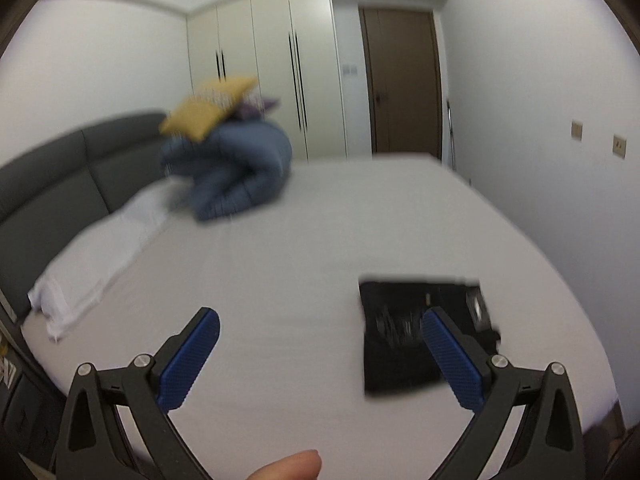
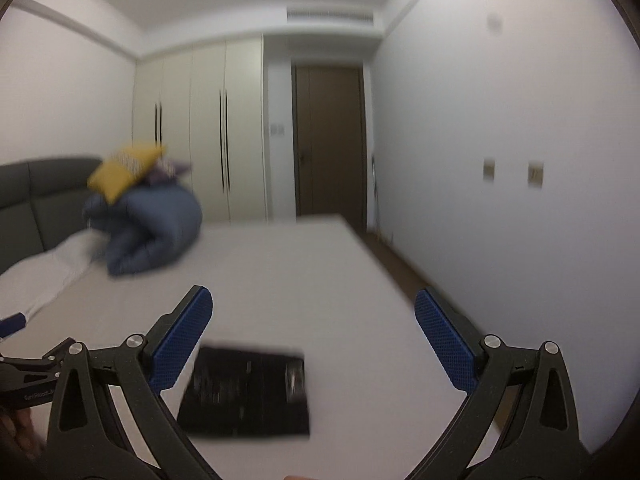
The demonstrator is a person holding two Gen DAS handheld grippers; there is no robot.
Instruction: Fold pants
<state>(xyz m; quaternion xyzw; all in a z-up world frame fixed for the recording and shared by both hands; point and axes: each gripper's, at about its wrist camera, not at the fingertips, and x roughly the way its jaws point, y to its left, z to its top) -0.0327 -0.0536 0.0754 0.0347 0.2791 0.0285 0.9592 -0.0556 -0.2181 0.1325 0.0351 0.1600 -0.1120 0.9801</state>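
The black pants (image 2: 246, 394), folded into a flat rectangle, are lying on the pale grey bed sheet (image 2: 288, 280) — motion blur is smearing their details. The left gripper (image 1: 320, 354) is hovering wide apart, its right blue pad (image 1: 450, 360) partly covering them. The right gripper (image 2: 314, 336) is gaping too, holding nothing.

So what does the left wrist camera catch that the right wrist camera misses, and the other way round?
Only the left wrist view shows a thumb tip at its bottom edge.

Only the right wrist view shows the ceiling air vent, the strip of floor between bed and wall, and part of the left gripper's frame at its left edge.

Both show their own gripper open and empty, left gripper, right gripper, plus the folded black pants on the bed, the blue duvet, yellow cushion, wardrobe and door.
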